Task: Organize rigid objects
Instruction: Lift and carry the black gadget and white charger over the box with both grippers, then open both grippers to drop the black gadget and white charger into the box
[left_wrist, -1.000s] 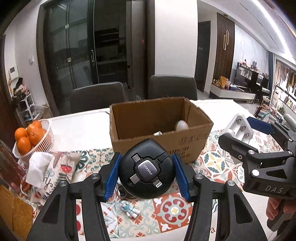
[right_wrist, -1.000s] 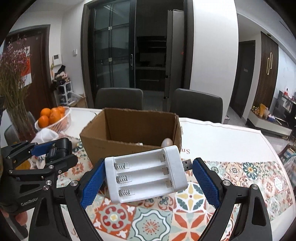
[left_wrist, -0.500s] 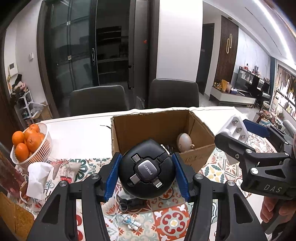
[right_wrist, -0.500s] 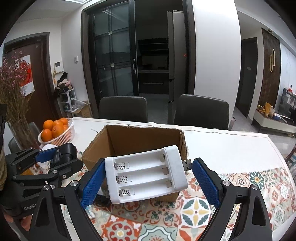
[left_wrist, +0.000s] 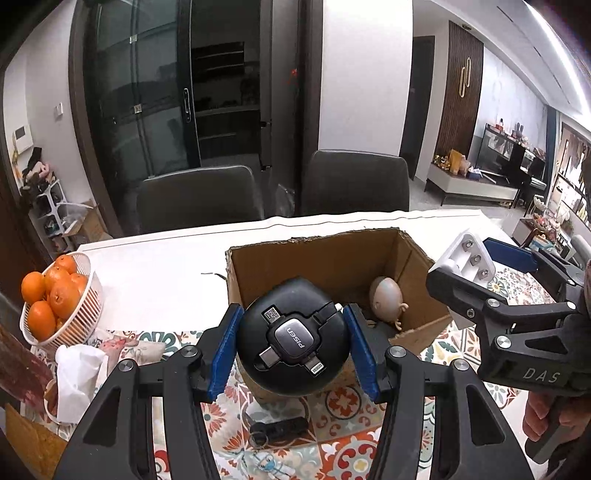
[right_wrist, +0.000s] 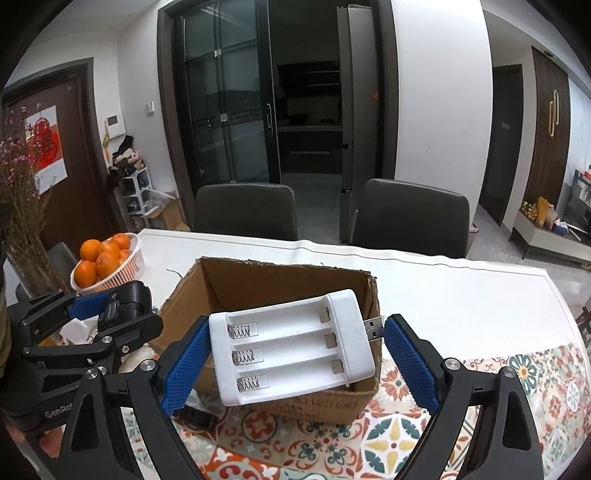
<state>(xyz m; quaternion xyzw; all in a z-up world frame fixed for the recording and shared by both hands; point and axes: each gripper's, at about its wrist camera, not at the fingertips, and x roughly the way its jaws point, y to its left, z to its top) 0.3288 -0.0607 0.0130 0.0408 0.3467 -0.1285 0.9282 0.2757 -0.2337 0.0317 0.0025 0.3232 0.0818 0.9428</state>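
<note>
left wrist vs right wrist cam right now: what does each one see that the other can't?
Left wrist only: the egg-shaped figurine inside the cardboard box, the keychain and small astronaut figure on the patterned mat, and the Pisen multi-plug cable reel face-on in the left gripper.
Right wrist only: the dried flowers, the red poster, and the white battery charger with its three empty slots and USB plug, clamped in the right gripper.
Both: the box, the orange basket, two dark chairs, and each other's gripper.
</note>
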